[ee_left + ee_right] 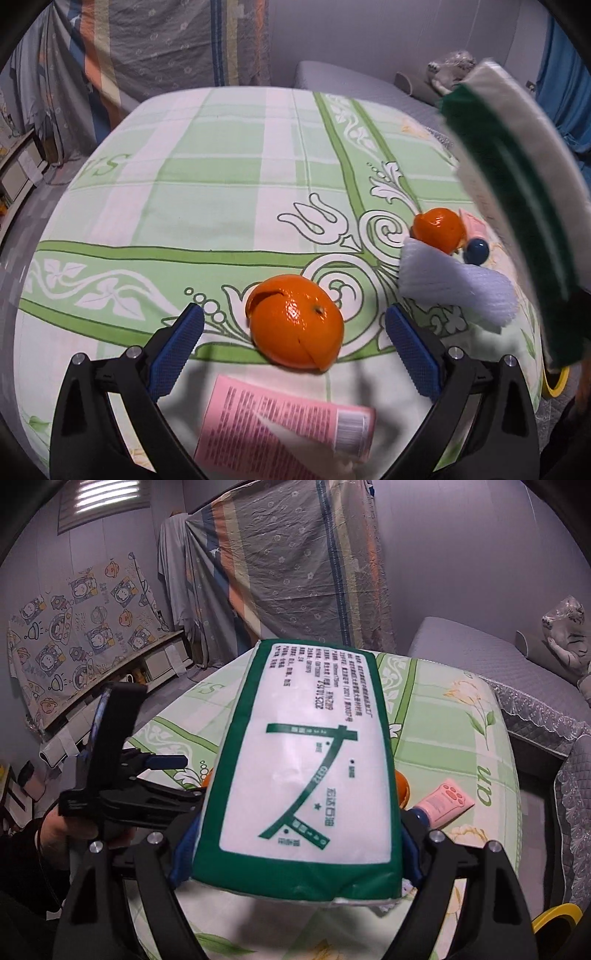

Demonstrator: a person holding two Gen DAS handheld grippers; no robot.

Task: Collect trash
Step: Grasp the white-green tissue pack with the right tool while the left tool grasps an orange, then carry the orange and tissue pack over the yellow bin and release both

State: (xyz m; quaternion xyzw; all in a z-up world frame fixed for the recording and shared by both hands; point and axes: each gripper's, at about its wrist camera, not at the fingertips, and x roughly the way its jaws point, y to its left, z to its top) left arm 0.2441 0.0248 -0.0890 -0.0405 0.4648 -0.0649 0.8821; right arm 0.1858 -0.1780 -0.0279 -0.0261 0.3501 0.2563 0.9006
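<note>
One tissue pack [303, 768] clamped in right gripper [295, 834]; left gripper [293, 343] spread wide

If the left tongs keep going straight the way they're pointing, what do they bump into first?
Most likely the big orange peel. It lies on the green checked cloth right between and just ahead of the open left tongs. Exact depth is hard to judge through this lens.

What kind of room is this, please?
Probably a bedroom at home. A grey mattress with a plush toy lies behind the cloth-covered table, and a cartoon-print sheet hangs on the wall.
</note>
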